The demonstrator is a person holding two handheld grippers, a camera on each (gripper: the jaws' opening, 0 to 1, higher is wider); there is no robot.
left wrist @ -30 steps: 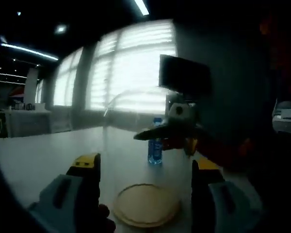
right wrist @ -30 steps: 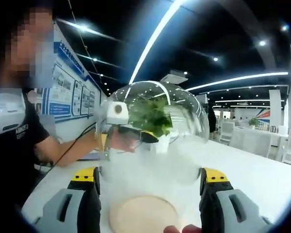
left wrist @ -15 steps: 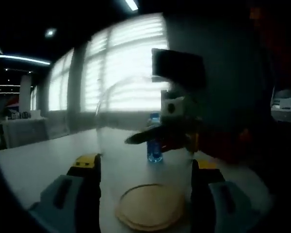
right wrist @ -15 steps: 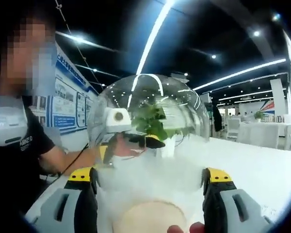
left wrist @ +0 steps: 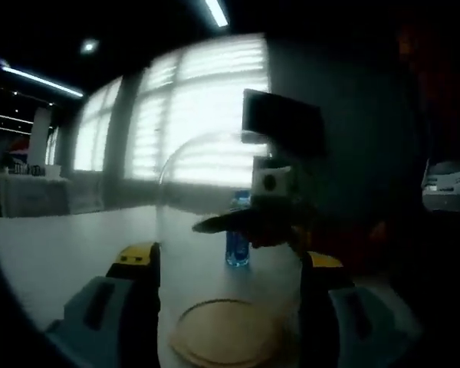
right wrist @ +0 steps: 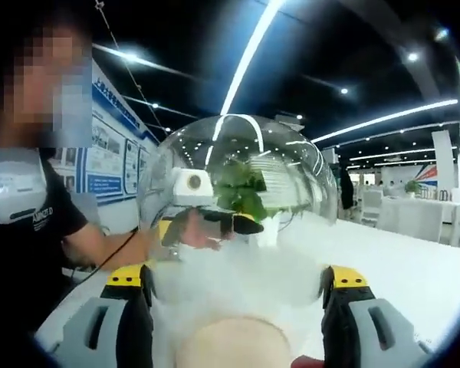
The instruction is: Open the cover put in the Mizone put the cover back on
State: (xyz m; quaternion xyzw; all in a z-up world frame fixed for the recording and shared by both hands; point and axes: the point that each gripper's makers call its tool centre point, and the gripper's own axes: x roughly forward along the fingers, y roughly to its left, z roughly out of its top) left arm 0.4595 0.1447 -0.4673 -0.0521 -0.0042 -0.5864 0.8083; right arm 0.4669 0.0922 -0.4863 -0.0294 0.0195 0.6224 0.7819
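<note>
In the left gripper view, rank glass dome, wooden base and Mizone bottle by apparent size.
1. Glass dome, largest.
2. Wooden base.
3. Mizone bottle, smallest as seen, though it stands farther from the camera, so real size is unsure.

Colours on the white table [right wrist: 414, 268]

Clear glass cover [right wrist: 238, 192] with white reflections – pale tan wooden base [left wrist: 224, 333] under it. The Mizone [left wrist: 238, 234] is blue, far side. Both grippers – left gripper [left wrist: 228, 307], right gripper [right wrist: 238, 318] – grey with yellow tips. Green plant [right wrist: 241, 188] behind the glass.
</note>
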